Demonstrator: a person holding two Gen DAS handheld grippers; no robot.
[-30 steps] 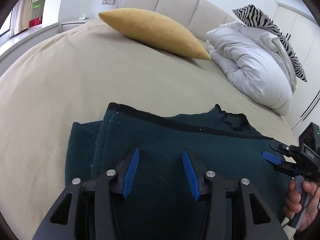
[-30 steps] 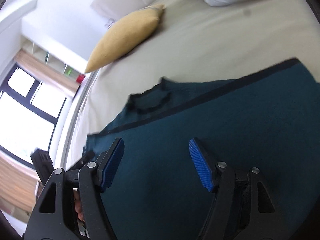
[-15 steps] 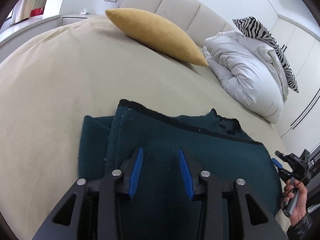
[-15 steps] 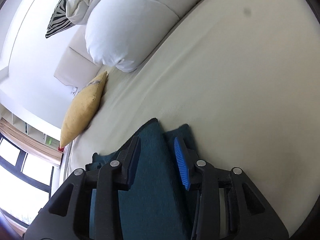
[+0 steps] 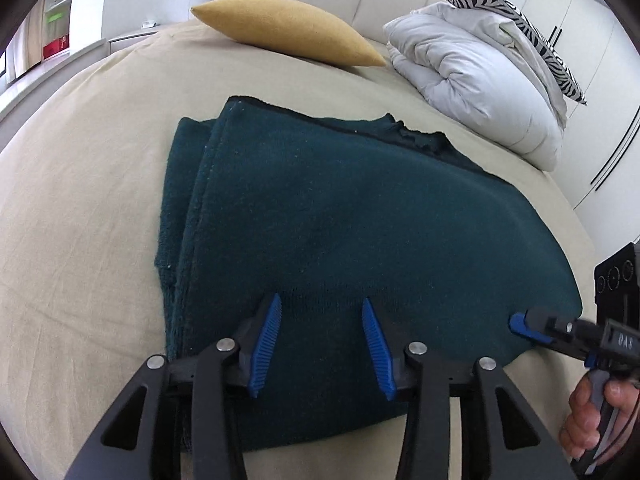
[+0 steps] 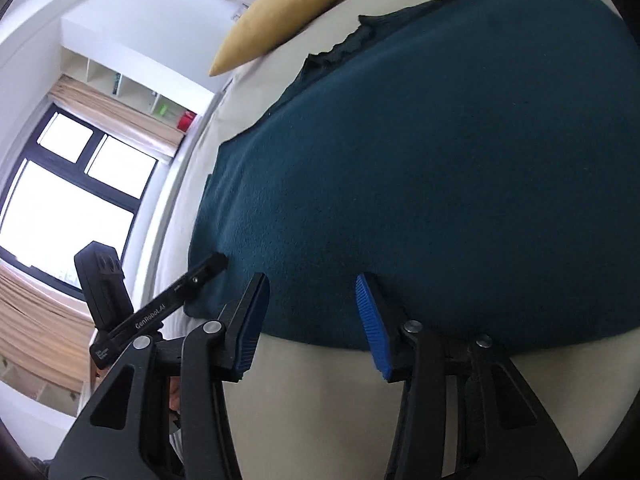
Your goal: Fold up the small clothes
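Writing: "GenRobot.AI" in white along the side of the left gripper (image 6: 212,264), read in the right wrist view; pale letters resembling "DAS" on the body of the right gripper (image 5: 518,324), in the left wrist view, not certain.
Garment (image 5: 340,216): dark teal knit, folded, flat on the bed (image 5: 80,200); a darker trim band runs along its far edge, and a lower layer shows past the top layer at its left side.
Left gripper (image 5: 320,340): jaws open, blue ribbed pads apart over the near part of the garment, nothing between them.
Right gripper (image 6: 308,312): jaws open, pads spread at the garment's near edge, with bare sheet beneath the finger bases; in the left wrist view its blue tip lies at the garment's right corner, contact not clear.
Hand (image 5: 596,408): wrapped on the right gripper's handle at the lower right.
Pillow (image 5: 288,36): mustard, at the head of the bed.
Duvet (image 5: 472,76): white, bundled beside the pillow, a zebra-print cushion (image 5: 508,20) behind it.
Shelf (image 6: 132,88): open cubbies above the window (image 6: 68,196), holding a red item and a green one, too small to identify.
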